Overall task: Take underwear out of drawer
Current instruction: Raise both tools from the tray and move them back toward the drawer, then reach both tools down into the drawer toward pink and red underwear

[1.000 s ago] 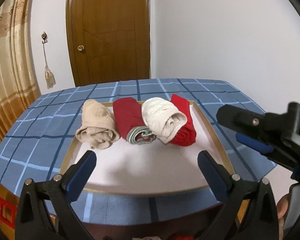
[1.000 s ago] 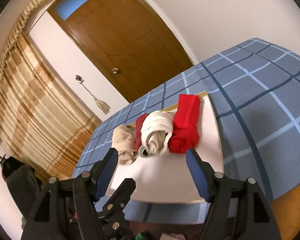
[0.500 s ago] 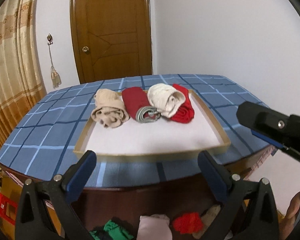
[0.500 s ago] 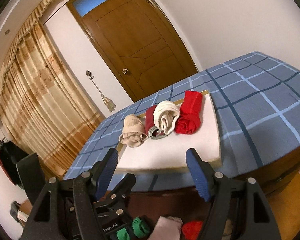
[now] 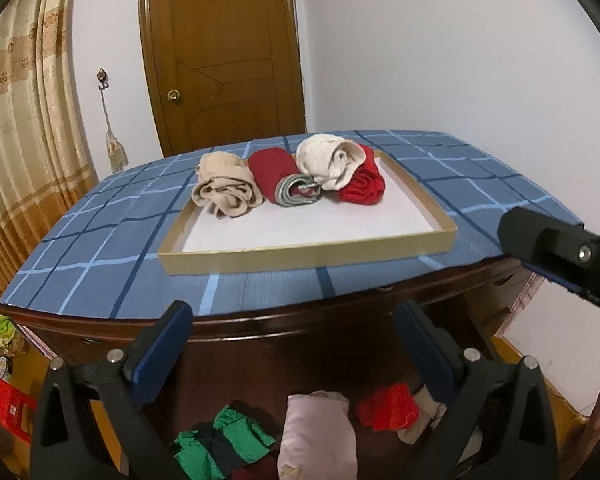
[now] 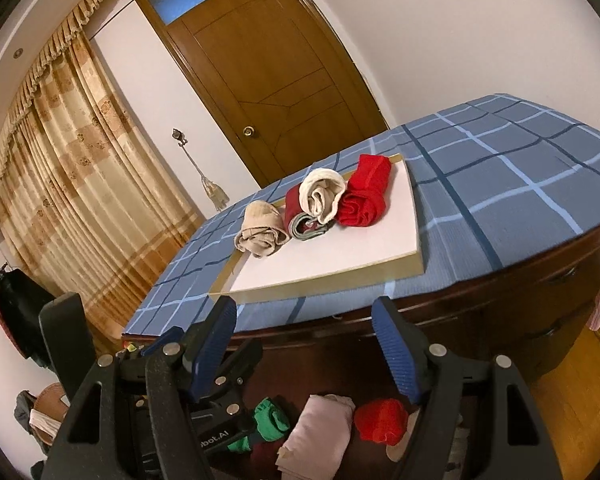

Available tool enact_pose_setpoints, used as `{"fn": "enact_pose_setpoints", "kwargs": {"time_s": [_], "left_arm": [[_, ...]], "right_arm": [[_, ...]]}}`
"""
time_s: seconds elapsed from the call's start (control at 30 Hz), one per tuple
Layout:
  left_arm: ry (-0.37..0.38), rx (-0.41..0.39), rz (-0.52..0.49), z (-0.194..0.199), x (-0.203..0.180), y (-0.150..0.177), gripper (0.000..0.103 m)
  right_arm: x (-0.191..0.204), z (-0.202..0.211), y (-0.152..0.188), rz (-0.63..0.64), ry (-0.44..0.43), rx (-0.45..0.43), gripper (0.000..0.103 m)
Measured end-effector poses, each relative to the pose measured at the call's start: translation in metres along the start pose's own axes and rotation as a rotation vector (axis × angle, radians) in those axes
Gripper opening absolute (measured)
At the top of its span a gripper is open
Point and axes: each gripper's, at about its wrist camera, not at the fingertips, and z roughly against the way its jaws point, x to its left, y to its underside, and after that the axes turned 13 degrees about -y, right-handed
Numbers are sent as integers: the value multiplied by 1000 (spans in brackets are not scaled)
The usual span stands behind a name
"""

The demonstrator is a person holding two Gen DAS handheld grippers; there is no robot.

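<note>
Four rolled garments lie at the far end of the shallow tray [image 5: 306,255] on the blue checked surface [image 5: 100,256]: a beige roll [image 5: 224,190], a dark red roll [image 5: 278,178], a cream roll [image 5: 330,162] and a bright red roll [image 5: 364,186]. Below the tray, the open drawer [image 6: 440,360] holds a green piece [image 5: 228,438], a pink underwear [image 5: 320,436] and a red piece [image 5: 388,406]. The left gripper [image 5: 292,350] and right gripper [image 6: 304,344] hang above the drawer, both spread and empty.

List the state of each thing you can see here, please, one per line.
Left gripper: open, empty.
Right gripper: open, empty.
Tray: on the table, holding four rolled garments.
Door: shut.
Drawer: open, clothes inside.
Pink garment: folded, in the drawer.
</note>
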Motion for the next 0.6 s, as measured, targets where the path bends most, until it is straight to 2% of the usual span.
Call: {"fn": "enact_pose_setpoints", "kwargs": {"time_s": [0.6], "left_arm": [[-28, -5, 1, 0, 10, 30, 103]], "right_arm": [[-1, 0, 41, 43, -5, 46, 73]]}}
